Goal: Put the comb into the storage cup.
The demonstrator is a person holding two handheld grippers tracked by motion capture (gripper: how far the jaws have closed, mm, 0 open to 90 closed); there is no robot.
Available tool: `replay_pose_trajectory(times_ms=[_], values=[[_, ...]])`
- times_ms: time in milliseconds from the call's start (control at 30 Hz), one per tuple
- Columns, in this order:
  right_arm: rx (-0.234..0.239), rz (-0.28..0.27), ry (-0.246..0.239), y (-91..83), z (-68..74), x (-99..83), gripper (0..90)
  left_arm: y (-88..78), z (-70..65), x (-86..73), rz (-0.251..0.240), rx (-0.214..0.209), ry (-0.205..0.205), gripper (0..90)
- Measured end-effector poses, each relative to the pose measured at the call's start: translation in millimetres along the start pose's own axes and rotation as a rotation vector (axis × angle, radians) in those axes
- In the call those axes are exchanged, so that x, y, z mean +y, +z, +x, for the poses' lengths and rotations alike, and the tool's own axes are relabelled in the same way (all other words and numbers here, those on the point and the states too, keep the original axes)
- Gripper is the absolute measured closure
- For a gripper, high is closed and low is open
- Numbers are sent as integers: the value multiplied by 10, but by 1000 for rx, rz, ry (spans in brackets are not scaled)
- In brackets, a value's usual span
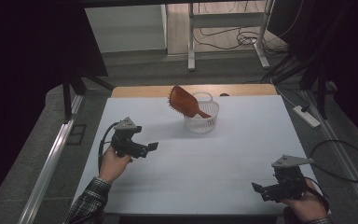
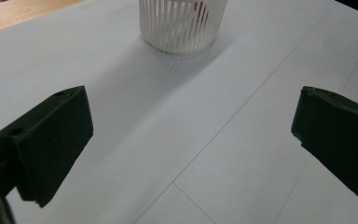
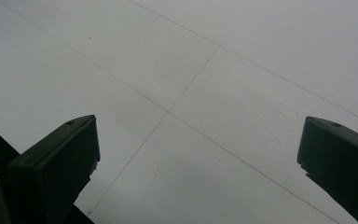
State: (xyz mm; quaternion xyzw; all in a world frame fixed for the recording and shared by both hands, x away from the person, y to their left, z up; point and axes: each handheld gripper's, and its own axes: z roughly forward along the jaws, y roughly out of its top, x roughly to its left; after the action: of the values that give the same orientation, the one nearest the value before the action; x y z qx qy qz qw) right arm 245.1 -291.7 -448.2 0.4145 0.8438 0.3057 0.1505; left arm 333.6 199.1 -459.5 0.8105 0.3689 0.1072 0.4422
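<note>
A reddish-brown hairbrush (image 1: 184,102) leans in a white slatted basket (image 1: 202,122) at the far middle of the white table (image 1: 191,177); its paddle head sticks out up and to the left. My left gripper (image 1: 150,148) hovers over the table's left side, open and empty, pointing right toward the basket (image 2: 182,23). My right gripper (image 1: 259,190) is near the front right corner, open with nothing between its jaws, over bare table (image 3: 214,70).
A wooden strip (image 1: 140,90) runs along the table's far edge. A white power strip (image 1: 306,116) and cables lie on the floor to the right. Metal desk legs (image 1: 191,42) stand beyond the table. A metal rail (image 1: 51,158) runs along the left.
</note>
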Motion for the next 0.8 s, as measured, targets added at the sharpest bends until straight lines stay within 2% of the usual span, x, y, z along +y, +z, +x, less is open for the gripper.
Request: replay_pose_trajectory(times_ms=[433, 800], values=[[-1, 0, -1, 0, 2, 1, 0, -77, -56, -78, 10, 6, 8, 0], [0, 2, -3, -1, 5, 4, 0, -175, -103, -171, 12, 10, -5, 0]])
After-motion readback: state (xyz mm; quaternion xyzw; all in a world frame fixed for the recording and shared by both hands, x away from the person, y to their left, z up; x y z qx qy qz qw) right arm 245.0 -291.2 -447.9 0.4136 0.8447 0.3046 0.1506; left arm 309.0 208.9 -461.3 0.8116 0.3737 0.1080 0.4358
